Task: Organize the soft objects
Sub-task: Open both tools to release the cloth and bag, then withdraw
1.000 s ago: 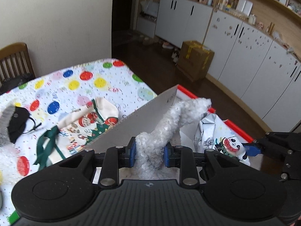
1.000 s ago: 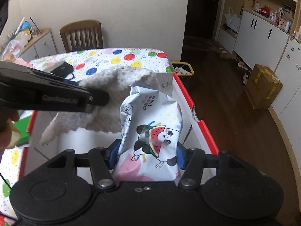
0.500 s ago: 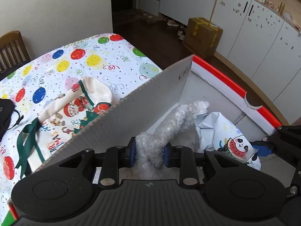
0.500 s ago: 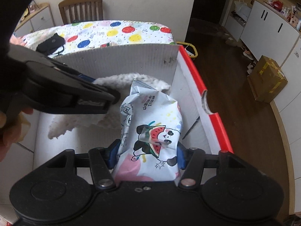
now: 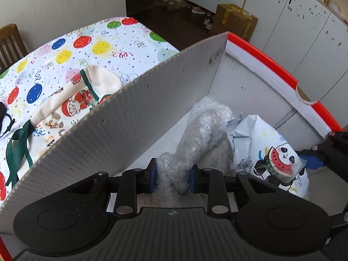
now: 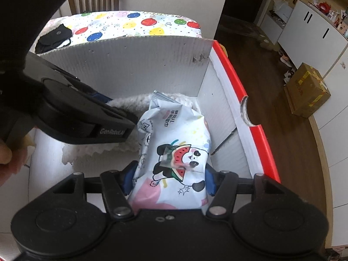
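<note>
My left gripper (image 5: 173,178) clamps the fluffy white cloth (image 5: 202,130), my right gripper (image 6: 168,179) the panda pack (image 6: 174,152), inside the white box (image 6: 134,65) on a balloon-print tablecloth (image 5: 97,43); dark wood floor (image 6: 271,87) beyond.

chair (image 5: 9,43) cut by left edge

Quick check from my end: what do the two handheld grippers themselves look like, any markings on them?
Both are matte black plastic with blue pads on the fingers. The left gripper has a ribbed body, round side discs and silver pivot screws. The right gripper is built the same. White "GenRobot.AI" lettering shows on the left gripper's side in the right wrist view.
</note>
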